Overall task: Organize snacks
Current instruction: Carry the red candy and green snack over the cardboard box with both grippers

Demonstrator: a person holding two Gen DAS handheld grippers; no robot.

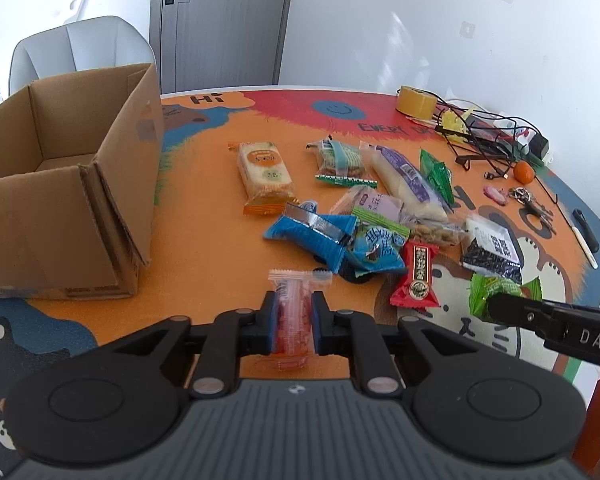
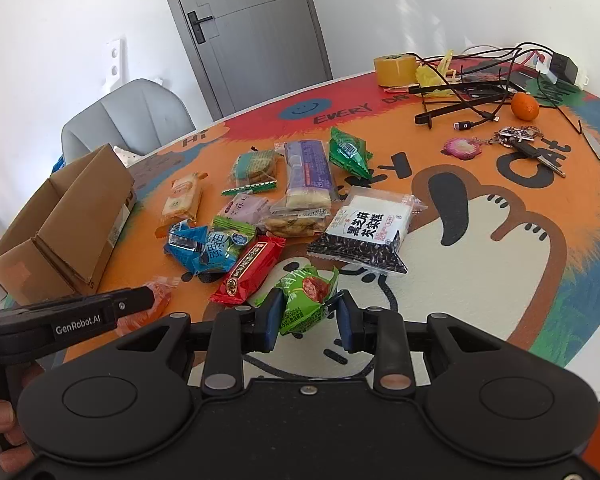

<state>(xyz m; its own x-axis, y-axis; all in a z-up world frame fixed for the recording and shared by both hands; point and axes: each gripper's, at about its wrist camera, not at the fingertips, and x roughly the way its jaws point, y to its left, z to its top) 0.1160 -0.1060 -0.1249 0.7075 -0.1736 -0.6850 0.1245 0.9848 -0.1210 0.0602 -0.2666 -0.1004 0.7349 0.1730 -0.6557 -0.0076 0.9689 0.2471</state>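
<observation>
My left gripper (image 1: 294,300) is shut on a clear packet with a red-orange snack (image 1: 293,322), held just above the orange mat near the front edge. My right gripper (image 2: 308,308) is shut on a crumpled green snack packet (image 2: 304,294), its blue pads pressing both sides. An open, empty cardboard box (image 1: 60,184) stands to the left. Between box and grippers lies a loose pile of snacks: a red bar (image 2: 248,270), blue packets (image 1: 320,236), a black-and-white sesame pack (image 2: 364,232), a purple long pack (image 2: 308,172) and an orange cracker pack (image 1: 264,174).
At the back right of the cartoon table mat (image 2: 480,280) sit a yellow tape roll (image 2: 394,69), tangled black cables (image 2: 472,92), a tangerine (image 2: 525,106) and keys (image 2: 516,136). A grey chair (image 1: 80,52) stands behind the box, a grey door (image 1: 220,20) beyond it.
</observation>
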